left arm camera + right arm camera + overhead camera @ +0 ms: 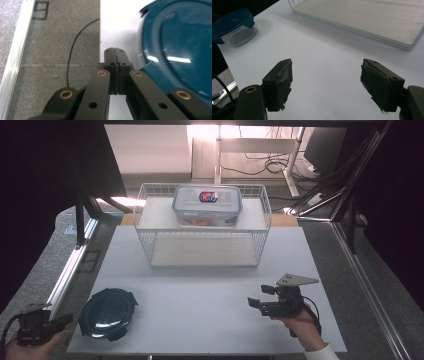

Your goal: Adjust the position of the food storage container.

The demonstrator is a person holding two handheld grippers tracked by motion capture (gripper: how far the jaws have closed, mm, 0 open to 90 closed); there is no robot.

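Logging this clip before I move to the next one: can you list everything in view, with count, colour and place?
round lidded container: one, teal lid on clear glass, near left of the table
rectangular food box: one, clear with blue-trimmed lid, upper shelf of the rack
wire rack: one, white, far middle of the table
table: one, white top
left gripper: one, black, jaws shut on nothing, beside the round container
right gripper: one, black, jaws open, above bare table
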